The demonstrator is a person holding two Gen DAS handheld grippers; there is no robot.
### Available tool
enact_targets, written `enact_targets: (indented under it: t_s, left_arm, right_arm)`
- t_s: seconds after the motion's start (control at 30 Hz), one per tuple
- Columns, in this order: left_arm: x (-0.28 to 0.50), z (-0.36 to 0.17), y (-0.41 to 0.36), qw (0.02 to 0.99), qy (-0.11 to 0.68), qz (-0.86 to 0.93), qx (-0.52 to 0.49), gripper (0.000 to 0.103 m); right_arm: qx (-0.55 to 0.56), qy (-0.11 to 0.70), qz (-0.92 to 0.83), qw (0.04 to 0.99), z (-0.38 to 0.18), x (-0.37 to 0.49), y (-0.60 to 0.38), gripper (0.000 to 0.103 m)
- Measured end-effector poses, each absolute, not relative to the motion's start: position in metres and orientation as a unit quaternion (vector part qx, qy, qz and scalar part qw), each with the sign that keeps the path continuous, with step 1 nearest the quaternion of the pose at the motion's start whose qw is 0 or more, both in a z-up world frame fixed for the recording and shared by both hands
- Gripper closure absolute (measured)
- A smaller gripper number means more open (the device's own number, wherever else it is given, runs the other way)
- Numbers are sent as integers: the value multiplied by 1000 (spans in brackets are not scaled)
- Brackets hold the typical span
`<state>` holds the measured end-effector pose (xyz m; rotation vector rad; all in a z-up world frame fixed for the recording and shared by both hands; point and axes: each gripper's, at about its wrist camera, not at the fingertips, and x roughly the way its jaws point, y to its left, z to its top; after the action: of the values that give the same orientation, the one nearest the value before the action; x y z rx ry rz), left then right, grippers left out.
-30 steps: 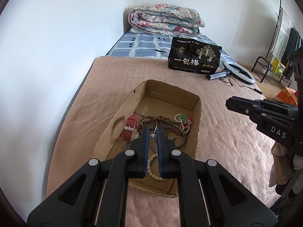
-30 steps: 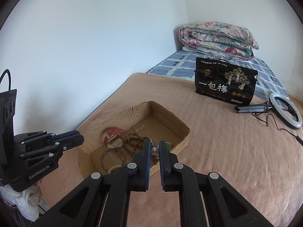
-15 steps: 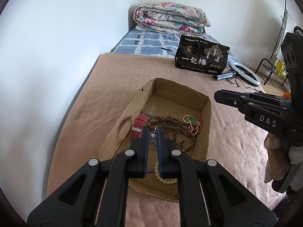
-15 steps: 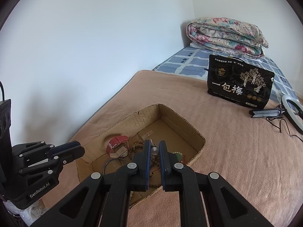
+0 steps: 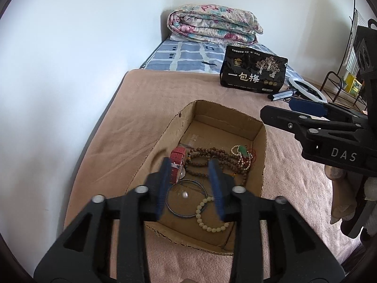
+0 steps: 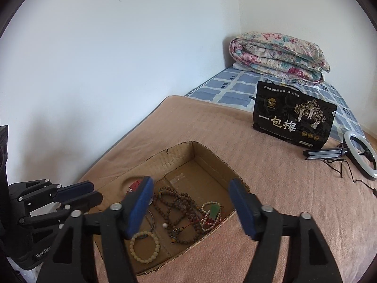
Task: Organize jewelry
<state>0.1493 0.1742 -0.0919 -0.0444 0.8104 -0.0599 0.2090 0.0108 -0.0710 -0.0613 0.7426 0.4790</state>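
An open cardboard box [image 5: 223,106] [image 6: 179,146] lies on the tan blanket. It holds a red-strap watch [image 5: 176,157], a brown bead necklace [image 5: 202,152] [image 6: 179,202], a pearl bracelet with a green pendant [image 5: 242,152] [image 6: 213,211], a thin bangle with a pearl [image 5: 185,195] and a cream bead bracelet [image 5: 203,224] [image 6: 143,260]. My left gripper [image 5: 189,162] hovers over the box's near half, its jaws opening with nothing between them. My right gripper [image 6: 190,180] hovers at the box's right side, jaws also opening and empty.
A black snack bag [image 5: 253,73] [image 6: 292,115] stands beyond the box. A ring light [image 5: 306,89] [image 6: 358,158] with cables lies to its right. A folded floral quilt [image 5: 212,26] sits at the bed's far end. A white wall runs along the left.
Both grippers were shut in the earlier frames and now stand apart. The right gripper has drifted nearer the box.
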Motion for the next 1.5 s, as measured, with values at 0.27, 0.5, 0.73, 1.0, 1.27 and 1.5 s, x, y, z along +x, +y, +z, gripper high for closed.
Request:
enact_targets:
  t_s: [0.27, 0.5, 0.73, 1.0, 1.27, 1.5]
  left_arm:
    - [146, -84, 175, 924, 381, -18, -23, 35]
    - [141, -75, 174, 927, 374, -14, -19, 34]
    - [129, -59, 165, 933, 358, -13, -17, 34]
    - [109, -33, 145, 943, 333, -11, -16, 25]
    - [81, -13, 122, 948, 316, 12, -11, 19]
    - [67, -11, 113, 946, 322, 29, -18, 9]
  right_arm:
    - [-36, 340, 215, 915, -60, 204, 7, 2]
    - [-32, 343, 205, 916, -56, 199, -2, 0]
    - [-27, 336, 201, 920, -42, 183, -19, 0]
    - [-28, 318, 199, 927, -16, 159, -42, 0]
    - [-7, 322, 202, 925, -6, 137, -75, 0]
    - [-4, 321, 198, 926, -1, 119, -100, 0]
